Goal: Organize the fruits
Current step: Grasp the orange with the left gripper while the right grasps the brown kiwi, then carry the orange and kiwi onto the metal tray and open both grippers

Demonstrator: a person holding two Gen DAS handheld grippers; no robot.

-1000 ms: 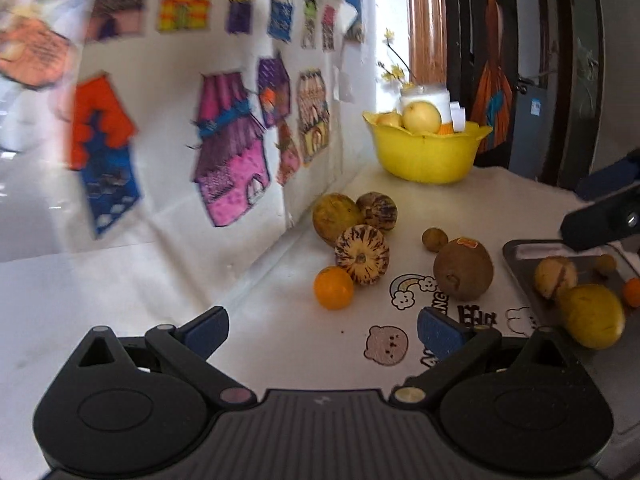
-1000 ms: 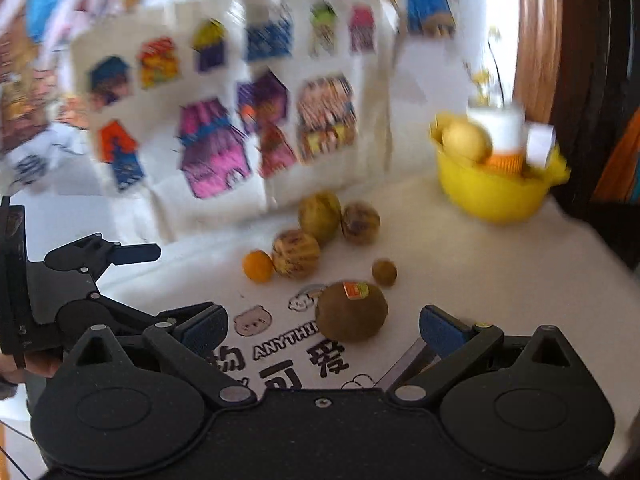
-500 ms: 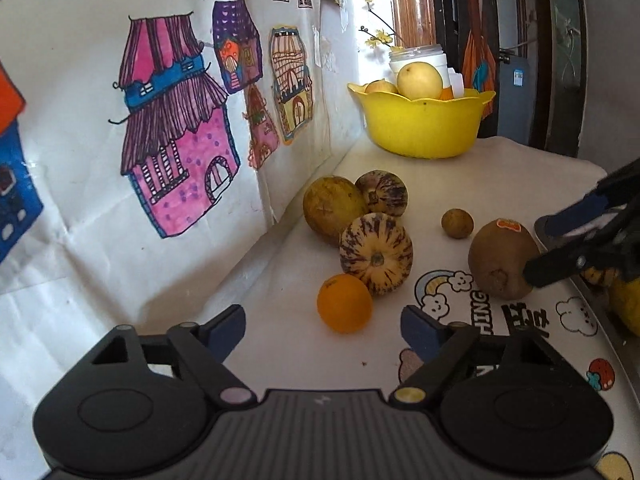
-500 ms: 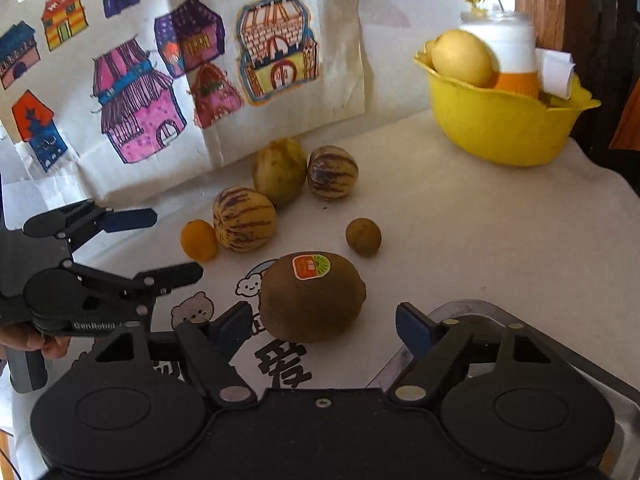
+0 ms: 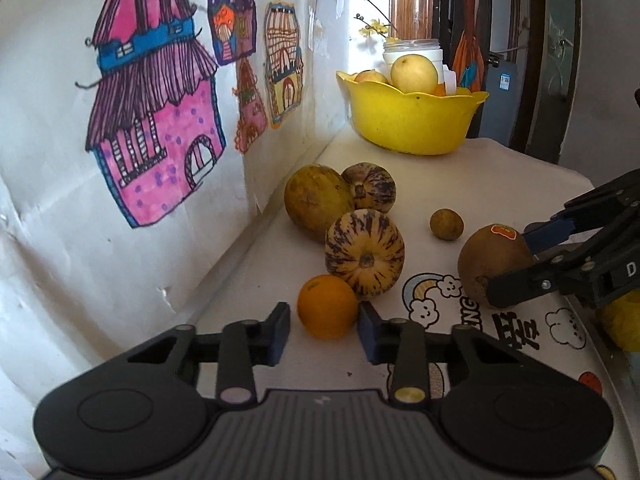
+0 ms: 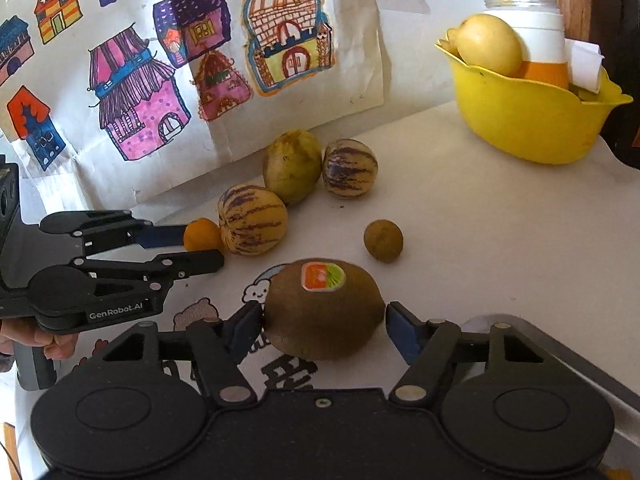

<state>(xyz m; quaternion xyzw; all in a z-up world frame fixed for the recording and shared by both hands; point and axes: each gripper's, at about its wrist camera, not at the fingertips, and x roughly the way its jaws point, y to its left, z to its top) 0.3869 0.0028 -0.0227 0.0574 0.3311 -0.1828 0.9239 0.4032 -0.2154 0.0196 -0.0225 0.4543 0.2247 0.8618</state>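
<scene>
white table [image 6: 480, 240], six fruits lying loose; left gripper [image 5: 324, 328] closing around orange [image 5: 327, 306], right gripper [image 6: 324, 322] around kiwi [image 6: 322, 314], neither clamped.

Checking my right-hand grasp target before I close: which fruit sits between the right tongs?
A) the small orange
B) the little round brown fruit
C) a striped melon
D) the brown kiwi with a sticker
D: in the right wrist view the brown kiwi with a sticker lies between the open fingers of the right tongs; the small orange sits at the left tongs.
</scene>
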